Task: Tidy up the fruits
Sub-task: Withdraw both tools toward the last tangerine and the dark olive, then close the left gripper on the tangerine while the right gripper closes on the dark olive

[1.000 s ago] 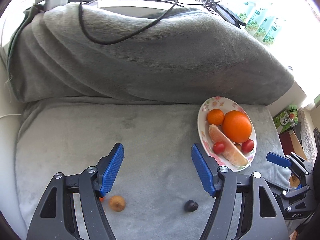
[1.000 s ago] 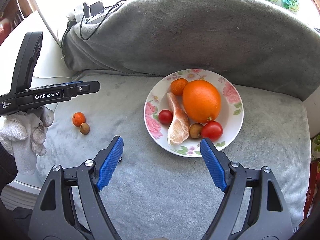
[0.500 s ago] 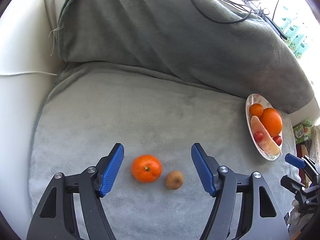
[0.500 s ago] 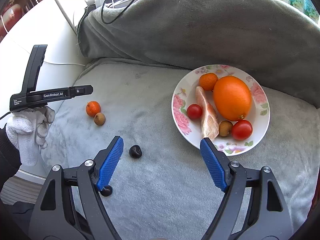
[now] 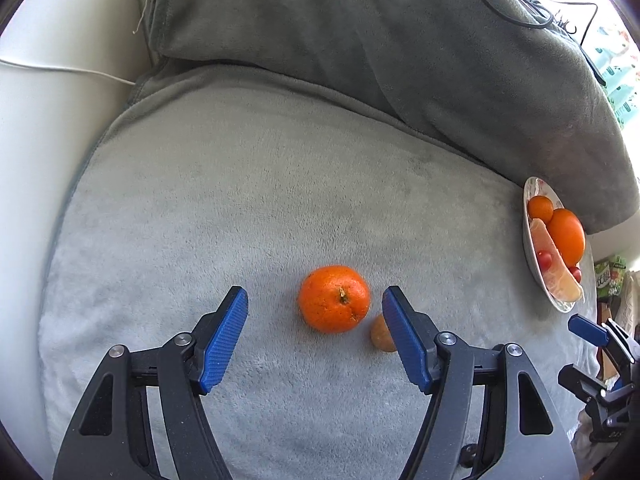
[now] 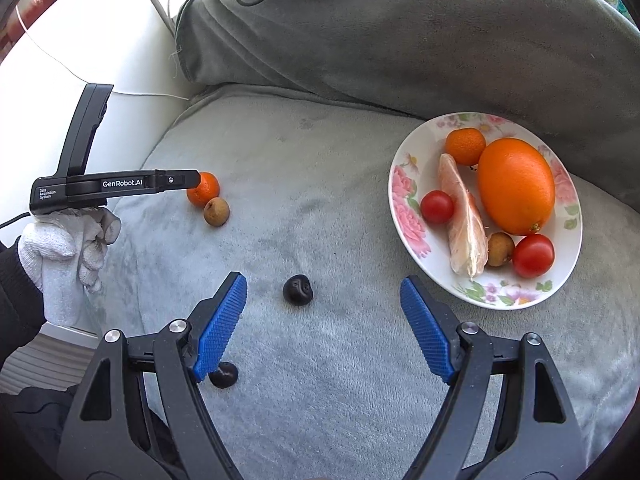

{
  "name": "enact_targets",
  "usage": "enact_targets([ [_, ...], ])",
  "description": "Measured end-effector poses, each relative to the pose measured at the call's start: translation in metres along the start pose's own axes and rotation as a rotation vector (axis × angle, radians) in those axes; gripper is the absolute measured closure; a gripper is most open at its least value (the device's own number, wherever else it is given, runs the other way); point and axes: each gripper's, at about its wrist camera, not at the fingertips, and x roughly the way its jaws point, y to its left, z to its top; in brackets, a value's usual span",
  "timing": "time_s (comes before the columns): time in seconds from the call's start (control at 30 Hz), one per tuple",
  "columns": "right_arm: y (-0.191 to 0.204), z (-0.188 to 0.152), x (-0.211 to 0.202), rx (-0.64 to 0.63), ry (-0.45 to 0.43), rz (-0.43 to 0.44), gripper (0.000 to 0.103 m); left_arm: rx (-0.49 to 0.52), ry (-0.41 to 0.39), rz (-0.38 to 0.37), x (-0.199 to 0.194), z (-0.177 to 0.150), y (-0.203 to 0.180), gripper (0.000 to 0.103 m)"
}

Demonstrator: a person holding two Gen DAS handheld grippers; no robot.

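Observation:
A small orange mandarin (image 5: pixel 334 299) lies on the grey blanket with a brown longan (image 5: pixel 381 336) touching its right side. My left gripper (image 5: pixel 316 312) is open, its blue fingers either side of the mandarin, not touching it. In the right wrist view the mandarin (image 6: pixel 206 189) and longan (image 6: pixel 216 211) sit at the left gripper's tip (image 6: pixel 176 180). My right gripper (image 6: pixel 322 312) is open and empty above a dark plum (image 6: pixel 297 289); another dark fruit (image 6: pixel 224 375) lies under its left finger. A floral plate (image 6: pixel 404 184) holds several fruits.
A thick grey folded blanket (image 6: pixel 400 32) rises behind the flat area, with black cables on top. A white surface with a white cord (image 5: pixel 60 72) borders the left. The plate (image 5: pixel 530 256) sits at the blanket's right edge. My gloved left hand (image 6: pixel 68 248) holds its gripper.
My left gripper has swung left and closed in on the mandarin and longan, now between its fingers. My right gripper has pulled back left; the plate has shifted right and the dark fruits have come into view.

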Motion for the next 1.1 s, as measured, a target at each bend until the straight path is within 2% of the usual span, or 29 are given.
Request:
enact_targets([
  [0.13,0.004,0.000,0.009,-0.016,0.021,0.007,0.022,-0.002,0.009,-0.009,0.006,0.001,0.000,0.034],
  [0.27,0.008,0.001,0.021,-0.035,0.056,0.019,0.032,-0.003,0.015,-0.014,0.009,0.002,-0.003,0.036],
  [0.4,0.011,0.001,0.033,-0.048,0.085,0.024,0.036,-0.010,0.021,-0.019,0.013,0.003,-0.002,0.036],
  [0.47,0.012,0.001,0.038,-0.049,0.098,0.027,0.041,-0.012,0.023,-0.020,0.014,0.002,-0.001,0.039],
  [0.6,0.015,0.002,0.046,-0.057,0.117,0.030,0.044,-0.021,0.027,-0.025,0.017,0.002,-0.001,0.041],
  [0.67,0.016,0.003,0.049,-0.060,0.127,0.031,0.051,-0.024,0.029,-0.030,0.018,0.001,0.001,0.044],
  [0.83,0.017,0.003,0.055,-0.063,0.141,0.023,0.053,-0.020,0.033,-0.032,0.020,0.001,0.000,0.047],
  [1.1,0.019,0.004,0.061,-0.069,0.159,0.036,0.061,0.003,0.030,-0.051,0.023,0.000,-0.008,0.063],
])
